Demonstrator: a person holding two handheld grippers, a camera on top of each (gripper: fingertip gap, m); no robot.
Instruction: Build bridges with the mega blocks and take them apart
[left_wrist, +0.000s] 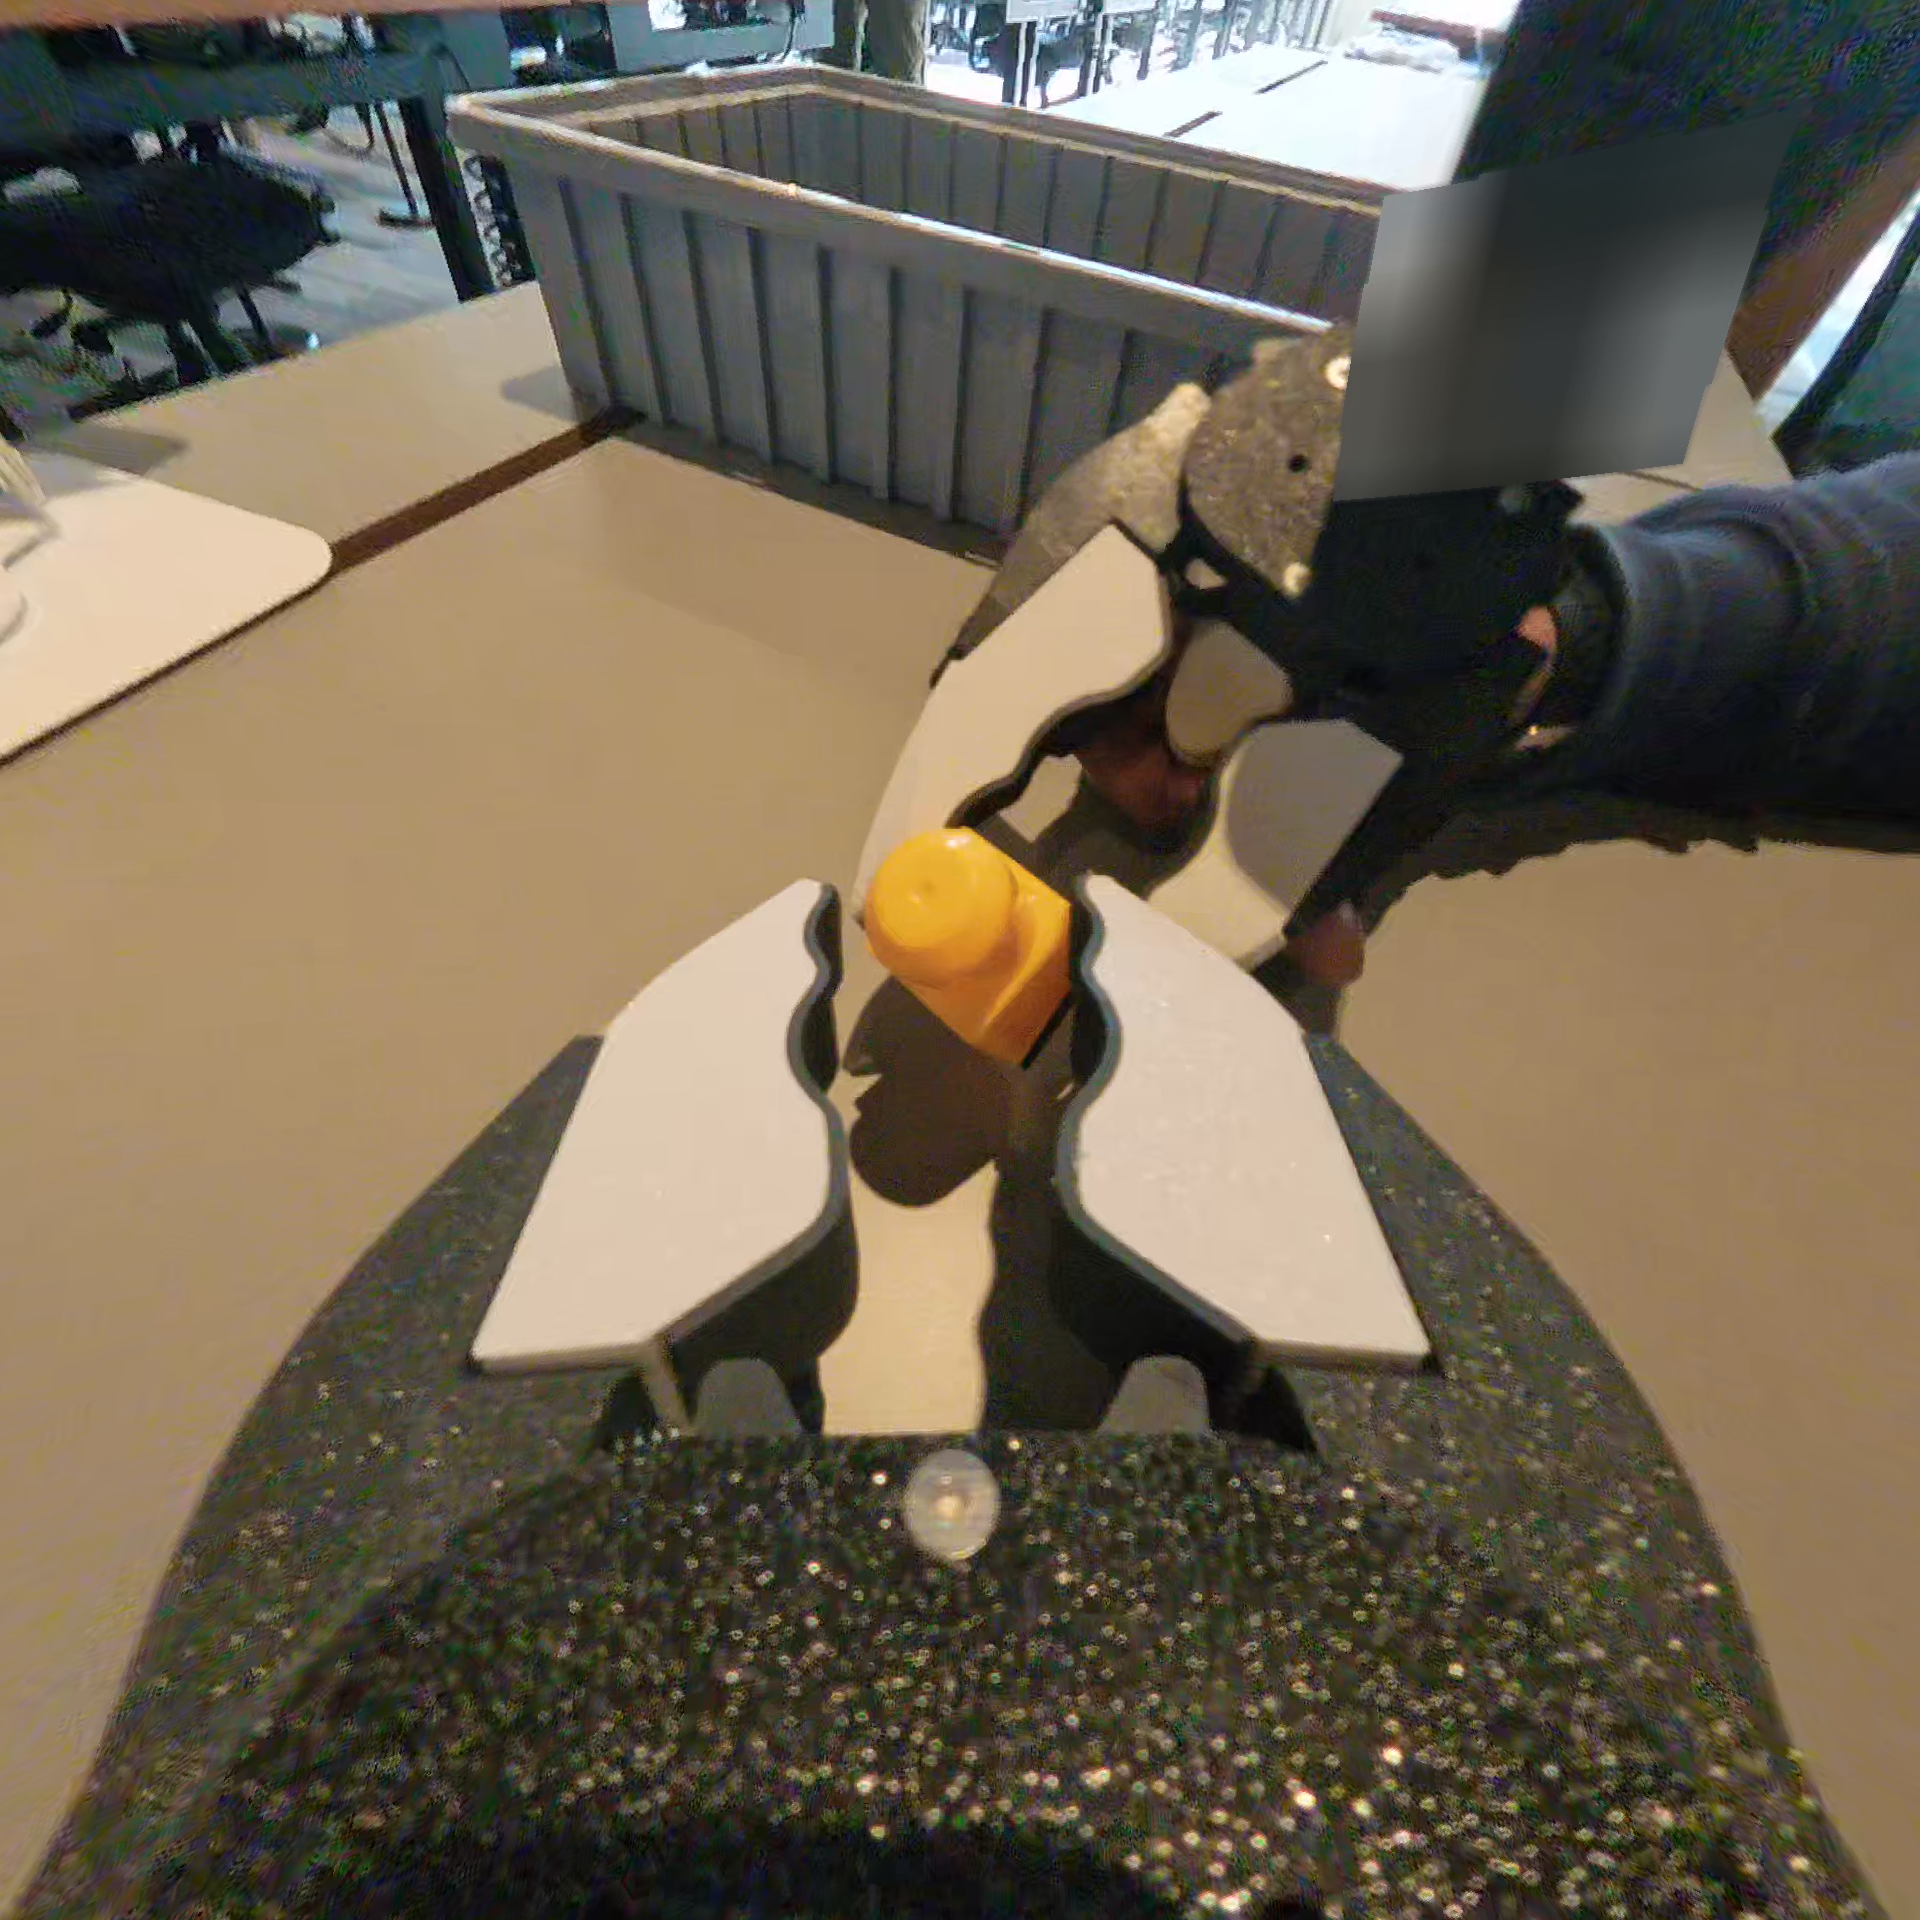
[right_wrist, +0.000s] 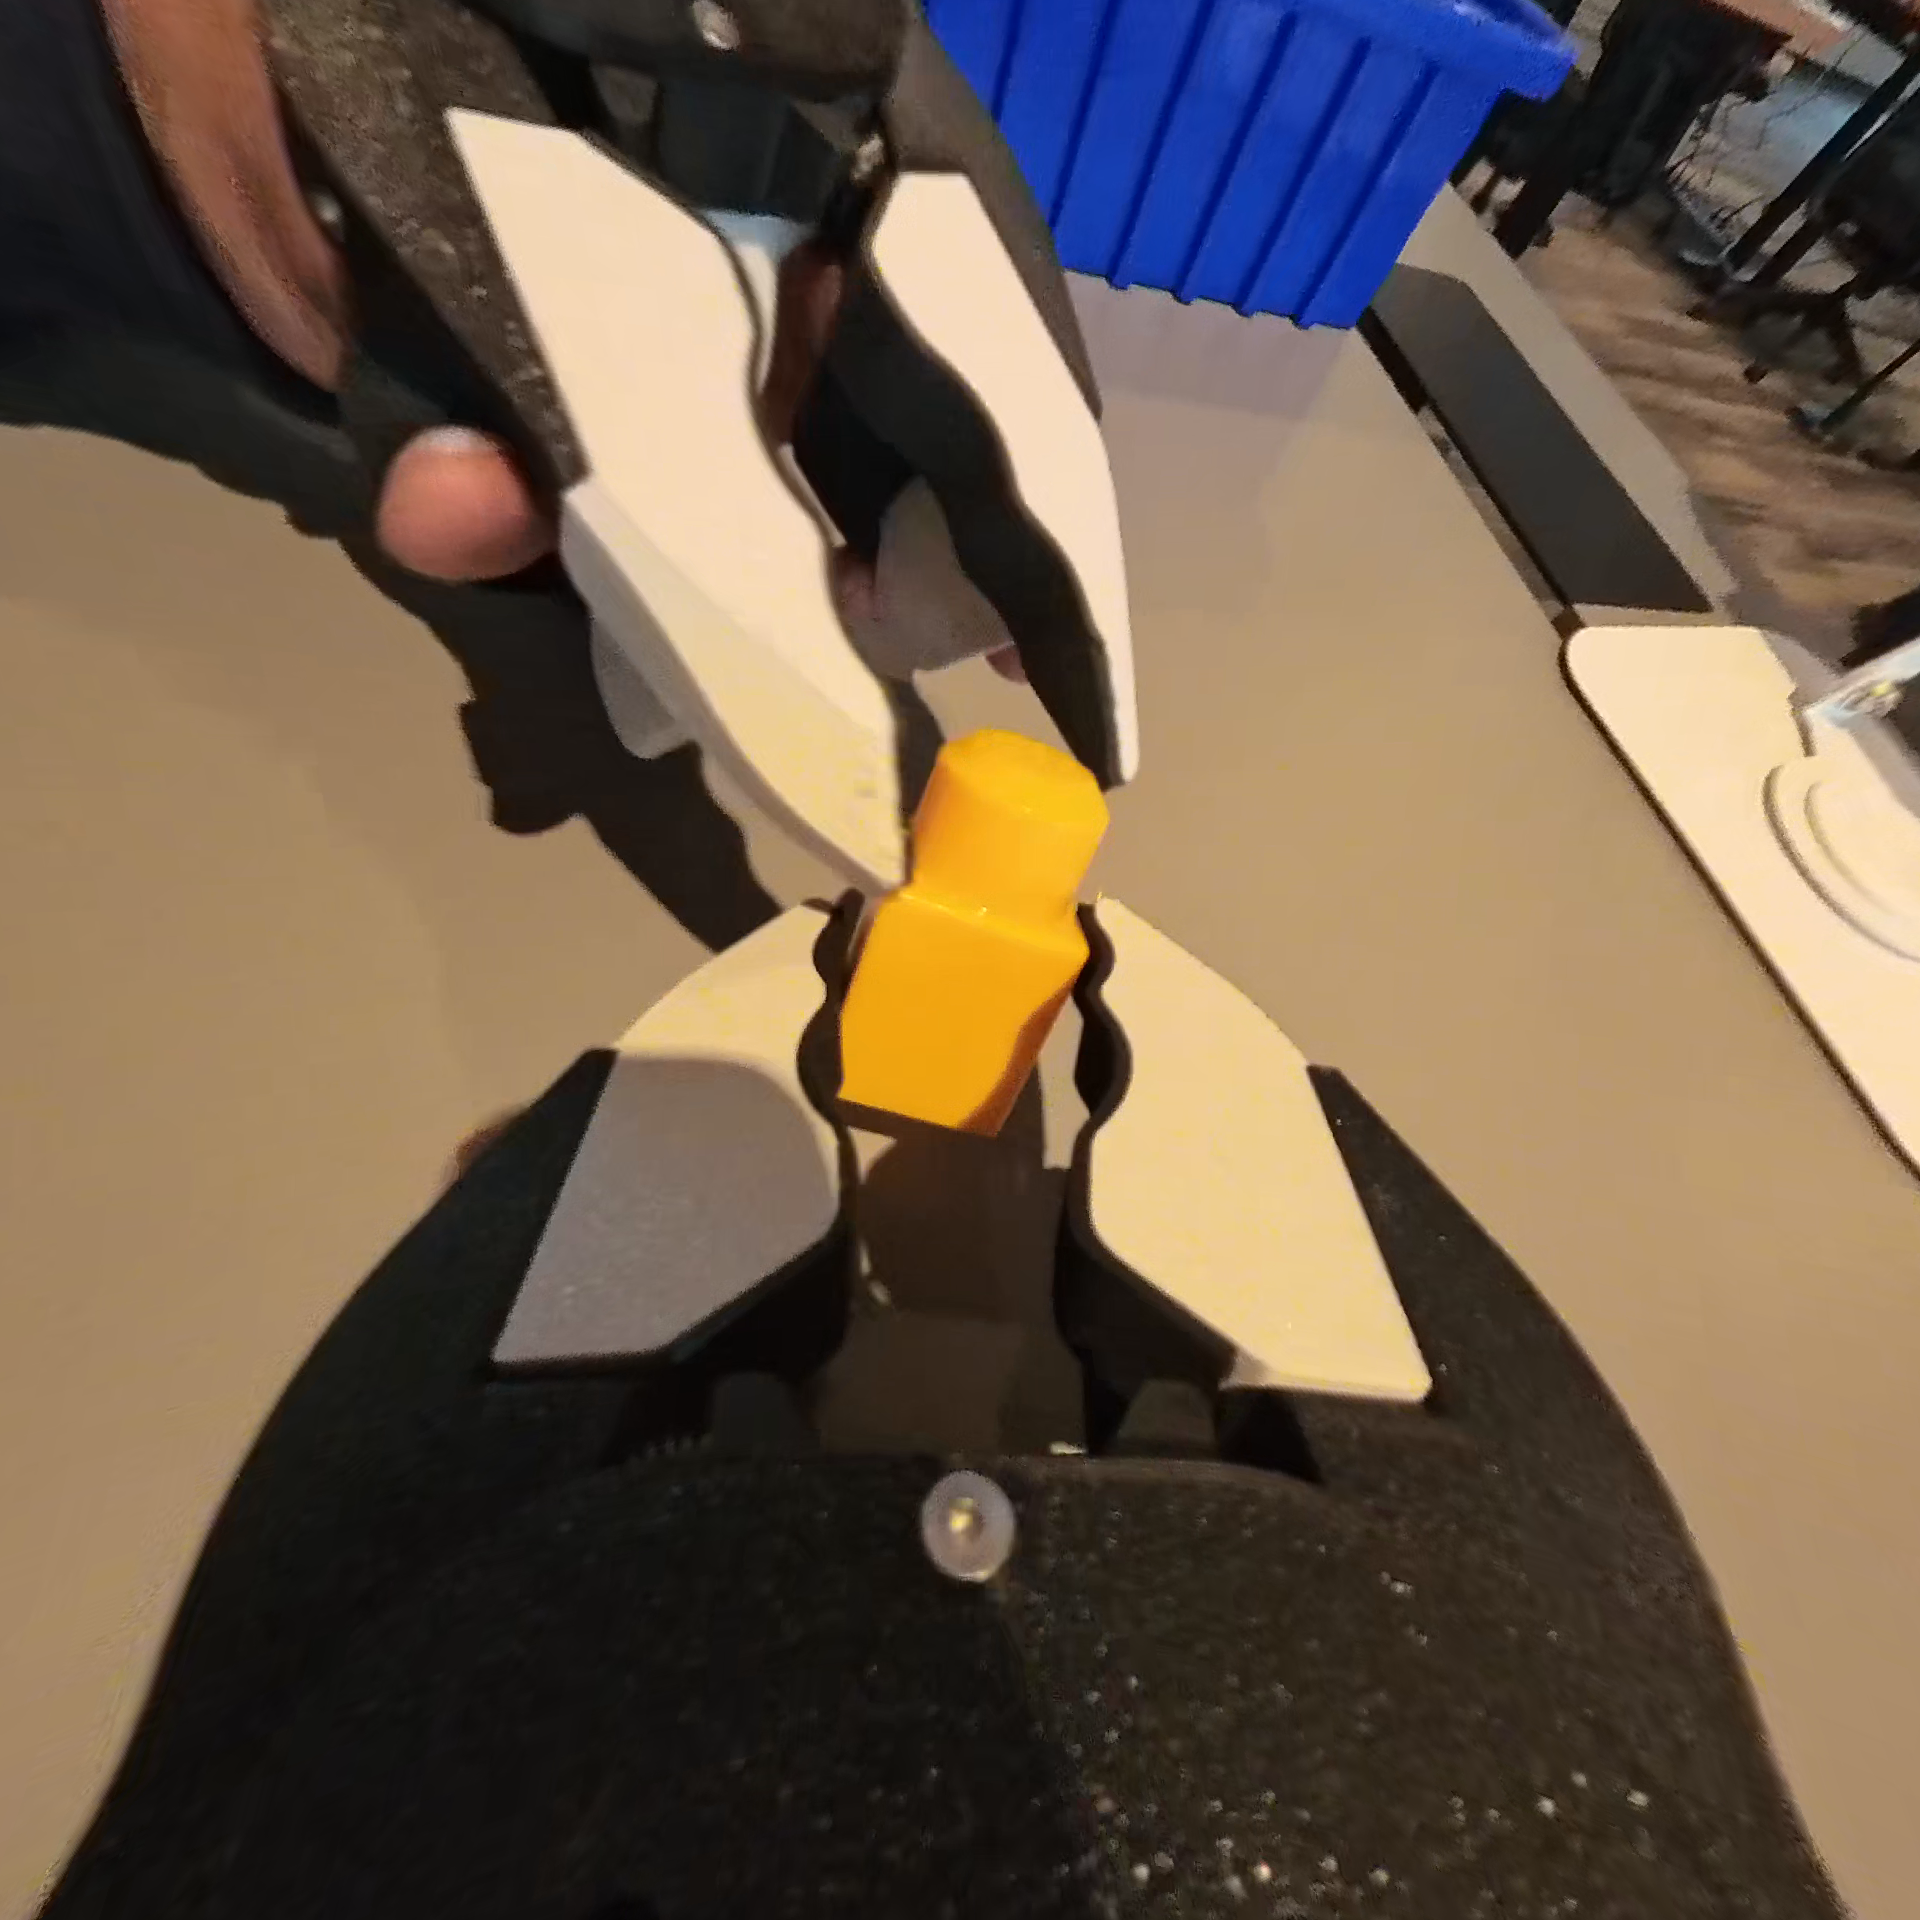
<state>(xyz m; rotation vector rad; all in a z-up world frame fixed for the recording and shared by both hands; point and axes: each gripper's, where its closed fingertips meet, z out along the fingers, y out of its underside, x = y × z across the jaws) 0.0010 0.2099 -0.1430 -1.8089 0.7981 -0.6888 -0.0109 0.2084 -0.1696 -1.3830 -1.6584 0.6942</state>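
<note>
- Across both views, a smooth tan table (left_wrist: 436, 831), matte, with a dark seam running toward the back left.
- At the far edge in the left wrist view, a grey ribbed plastic bin (left_wrist: 831, 312), its inside hidden behind the near wall.
- In the right wrist view, a blue ribbed bin (right_wrist: 1226, 145), cut off at the top of the picture.
- At the table's side, a white rounded pad (right_wrist: 1714, 790), only partly in view.
- Right gripper (right_wrist: 961, 920): speckled black body, pale flat fingers with wavy dark inner edges, clenched on the square base of the block.
- Left gripper (left_wrist: 956, 894): same build, jaws apart around the block's stud end; right fingertip (left_wrist: 1101, 914) seems to touch the block, left one stands clear.
- A gloved hand (left_wrist: 1538, 665) on the right gripper's handle, partly behind a blurred patch.
- Orange block (right_wrist: 956, 1008): glossy plastic, one square base with a single rounded stud, tilted, held above the table between the two grippers; underside not visible.
</note>
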